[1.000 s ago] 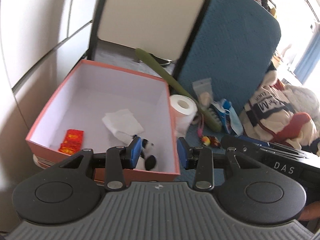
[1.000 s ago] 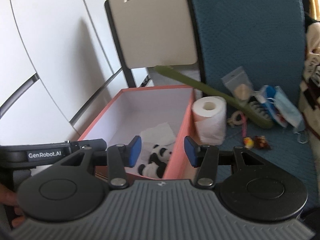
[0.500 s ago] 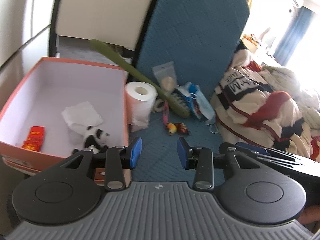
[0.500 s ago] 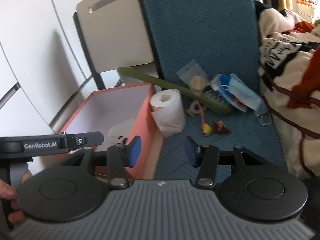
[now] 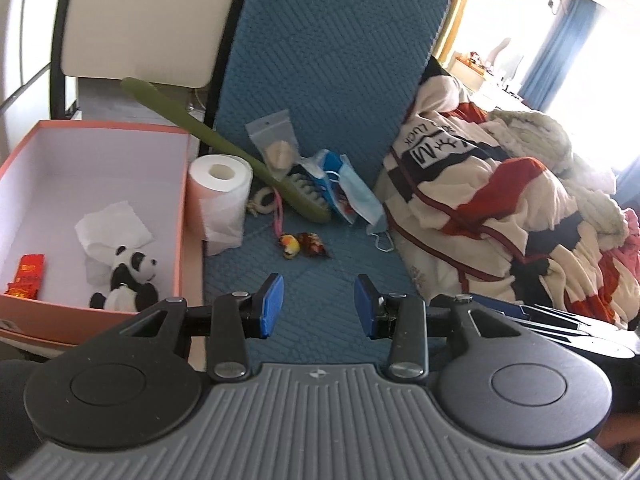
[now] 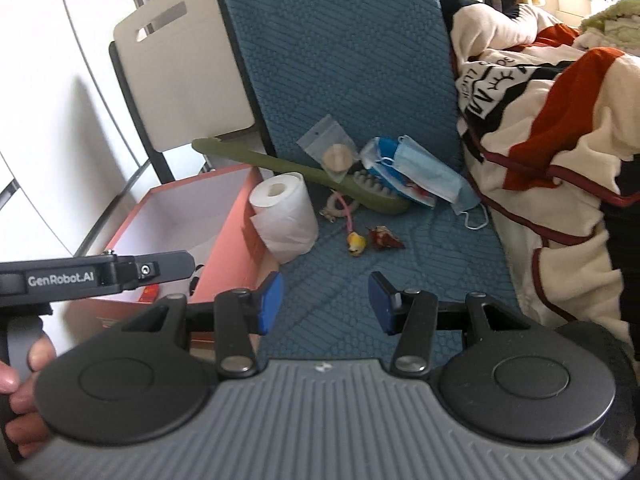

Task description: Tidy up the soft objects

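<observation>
A: What can't you make out?

B: The quilted blue mat (image 5: 320, 288) runs under both tools, so its near edge is hidden. The striped blanket (image 5: 500, 200) along its right edge is cut off by the frame. The pink box (image 5: 182, 216) at the mat's left edge is partly blocked in the right wrist view by the other tool's arm; only a sliver of its contents shows there.

A: Any writing?

B: "GenRobot.AI" on that arm. The blanket carries a black patch with large letters, turned sideways, hard to read. A red packet (image 5: 28, 274) in the box has print too small to tell.

A: And the soft things against the tongs?

B: The left tongs (image 5: 319, 306) are spread, nothing between them. The right tongs (image 6: 326, 304) likewise, spread and empty. The toilet roll (image 5: 219, 200) stands against the box's right wall, beyond and left of both. The blue face mask (image 5: 358, 196) lies further back near the blanket. The panda toy (image 5: 130, 280) sits inside the box by a crumpled tissue (image 5: 114, 228), left of the left tongs. Two small trinkets (image 5: 302, 242) lie on the mat, just ahead of the tongs.
</observation>
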Motion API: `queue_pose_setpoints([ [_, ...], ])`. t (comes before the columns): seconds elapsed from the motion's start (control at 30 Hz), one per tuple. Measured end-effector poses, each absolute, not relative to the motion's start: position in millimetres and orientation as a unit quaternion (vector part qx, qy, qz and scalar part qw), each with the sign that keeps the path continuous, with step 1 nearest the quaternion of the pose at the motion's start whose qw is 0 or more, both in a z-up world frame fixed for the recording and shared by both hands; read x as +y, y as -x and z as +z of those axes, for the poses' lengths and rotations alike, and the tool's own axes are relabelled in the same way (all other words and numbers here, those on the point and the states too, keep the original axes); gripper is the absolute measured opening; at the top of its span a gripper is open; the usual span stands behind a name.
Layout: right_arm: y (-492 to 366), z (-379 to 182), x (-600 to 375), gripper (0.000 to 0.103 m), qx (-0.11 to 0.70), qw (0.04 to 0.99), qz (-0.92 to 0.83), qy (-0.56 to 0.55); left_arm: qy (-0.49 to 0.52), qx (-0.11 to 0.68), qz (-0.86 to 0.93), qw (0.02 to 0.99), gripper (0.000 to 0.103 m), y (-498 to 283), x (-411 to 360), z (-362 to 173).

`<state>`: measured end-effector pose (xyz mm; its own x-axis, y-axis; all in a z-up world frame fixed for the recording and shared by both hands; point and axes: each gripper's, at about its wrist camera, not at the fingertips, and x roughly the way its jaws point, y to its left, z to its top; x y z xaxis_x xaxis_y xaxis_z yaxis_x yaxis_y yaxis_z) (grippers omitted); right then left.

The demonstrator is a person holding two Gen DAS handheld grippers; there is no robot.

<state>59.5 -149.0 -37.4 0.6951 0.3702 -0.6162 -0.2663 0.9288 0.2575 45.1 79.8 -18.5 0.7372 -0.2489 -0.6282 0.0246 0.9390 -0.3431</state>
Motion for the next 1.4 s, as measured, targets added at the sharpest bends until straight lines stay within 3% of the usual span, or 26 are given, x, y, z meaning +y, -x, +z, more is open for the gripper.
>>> queue_pose_setpoints([
  [0.93, -47.1, -31.1, -175.1, 0.051, 0.338, 0.926, 0.151, -0.07, 0.141, 0.35, -0.09, 0.922, 0.045, -31.2, 52.6, -17.3],
  [1.4, -59.0, -50.0, -183.7, 0.051, 0.353, 0.919, 0.157, -0.079, 0.153, 0.365, -0.077, 0.915, 0.045, -38.1, 52.2, -43.9],
])
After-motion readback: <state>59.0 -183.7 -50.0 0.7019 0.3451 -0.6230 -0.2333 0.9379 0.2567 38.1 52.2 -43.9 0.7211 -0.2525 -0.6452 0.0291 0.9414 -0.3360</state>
